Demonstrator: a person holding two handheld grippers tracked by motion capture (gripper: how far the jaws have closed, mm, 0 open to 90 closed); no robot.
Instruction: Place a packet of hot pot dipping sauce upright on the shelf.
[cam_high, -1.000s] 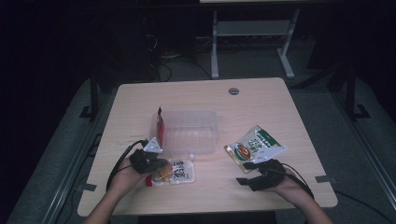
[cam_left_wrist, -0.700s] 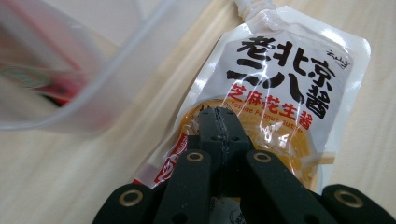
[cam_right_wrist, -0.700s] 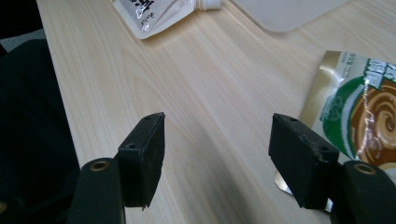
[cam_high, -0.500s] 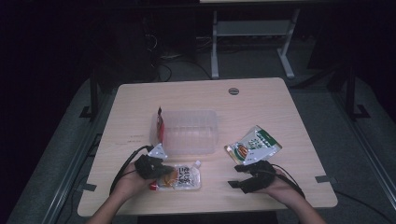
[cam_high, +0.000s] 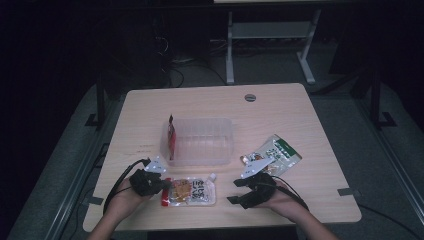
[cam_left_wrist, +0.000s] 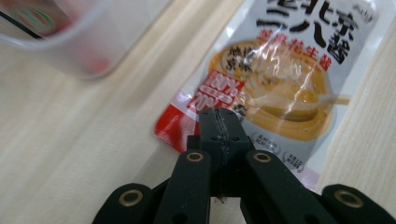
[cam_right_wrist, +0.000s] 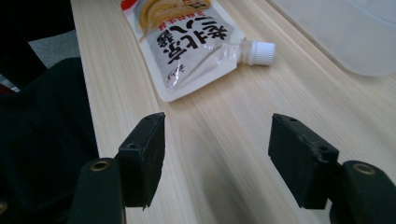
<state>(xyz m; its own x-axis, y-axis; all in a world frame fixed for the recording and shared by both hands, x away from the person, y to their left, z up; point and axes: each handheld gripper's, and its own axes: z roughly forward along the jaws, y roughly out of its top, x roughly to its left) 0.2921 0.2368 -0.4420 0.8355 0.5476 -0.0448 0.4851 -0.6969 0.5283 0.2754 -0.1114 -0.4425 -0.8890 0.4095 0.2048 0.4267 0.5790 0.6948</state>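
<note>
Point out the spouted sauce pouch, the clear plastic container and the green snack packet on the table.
Spouted sauce pouch (cam_high: 192, 190), high view, on its printed front.
Clear plastic container (cam_high: 200, 155), high view, on its near wall.
Green snack packet (cam_high: 280, 151), high view, on the middle of its printed face.

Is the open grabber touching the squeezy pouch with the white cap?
Apart. The right gripper view shows bare table between the right gripper and the pouch.

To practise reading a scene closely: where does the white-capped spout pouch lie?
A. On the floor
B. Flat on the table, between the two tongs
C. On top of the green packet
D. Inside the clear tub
B: the pouch lies flat on the table in front of the tub, with the left tongs shut at its red corner and the right tongs open beside it.
</note>
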